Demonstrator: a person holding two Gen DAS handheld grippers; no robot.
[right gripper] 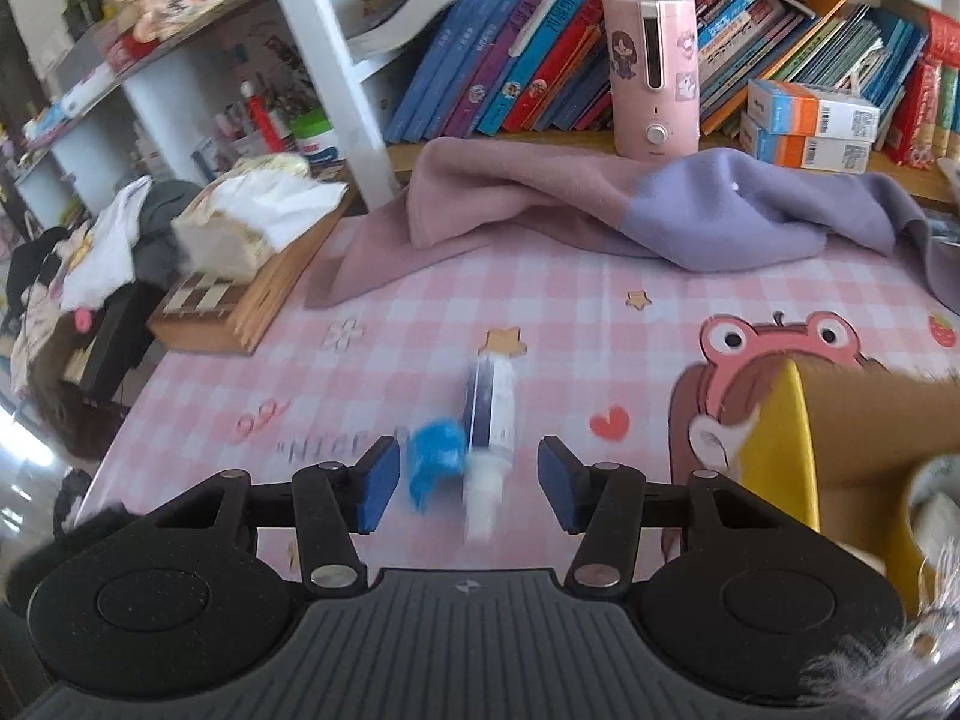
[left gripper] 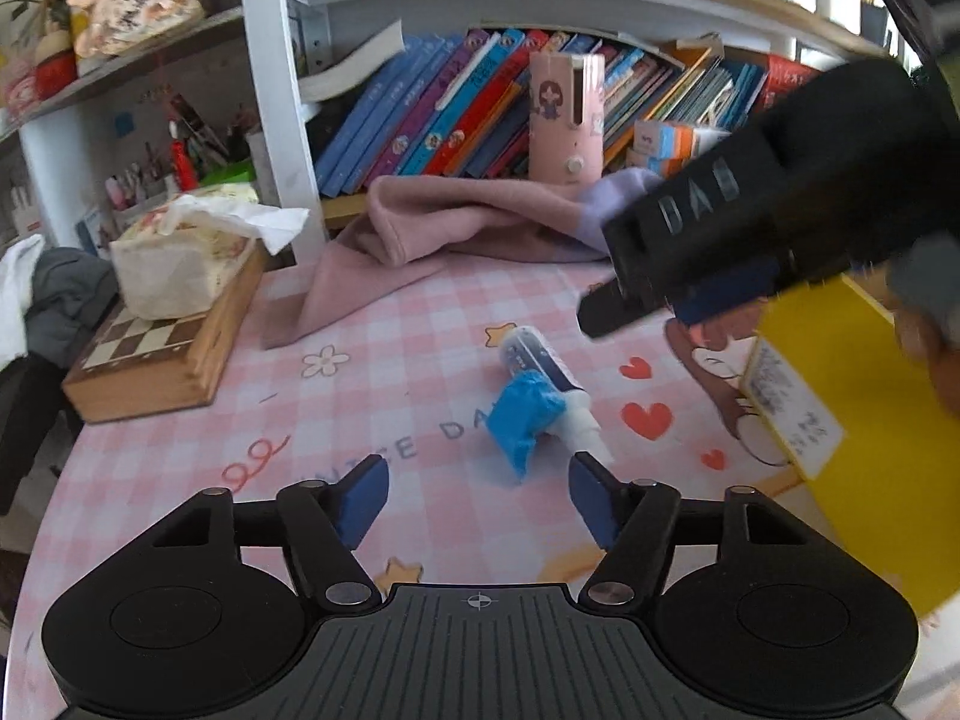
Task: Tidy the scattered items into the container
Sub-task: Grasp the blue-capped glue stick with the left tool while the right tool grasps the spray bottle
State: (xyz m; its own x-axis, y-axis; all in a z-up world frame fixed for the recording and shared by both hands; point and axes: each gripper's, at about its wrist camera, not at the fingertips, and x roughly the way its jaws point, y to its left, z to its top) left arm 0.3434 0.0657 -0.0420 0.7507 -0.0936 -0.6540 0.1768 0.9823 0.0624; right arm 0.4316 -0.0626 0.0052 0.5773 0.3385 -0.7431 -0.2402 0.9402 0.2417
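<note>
On a surface (right gripper: 540, 300) covered with a pink checked cloth, a small dark tube with a white nozzle (right gripper: 489, 414) is seen lying flat, a crumpled blue wrapper (right gripper: 435, 456) touching its left side. In the right wrist view both are framed just beyond the right tongs (right gripper: 468, 483), whose blue pads are set apart with nothing gripped between them; the tube and wrapper are blurred there. In the left wrist view the same tube (left gripper: 543, 369) and wrapper (left gripper: 525, 420) are shown just past the left tongs (left gripper: 477, 498), which are likewise held partly open and empty, the nozzle tip lying close to the right pad. The right tongs (left gripper: 606, 312) are seen crossing the upper right of that view, their jaw state there not discernible. A yellow box (left gripper: 840, 420) stands at the right edge of the surface; its open brown inside (right gripper: 870, 420) is visible from the right wrist. A pink and lilac cloth (right gripper: 600, 204) is heaped at the far side, before a shelf of books (right gripper: 540, 30) and a pink canister (right gripper: 654, 72). A wooden chessboard box (left gripper: 162, 354) carrying a tissue pack (left gripper: 180, 264) rests at the far left.
</note>
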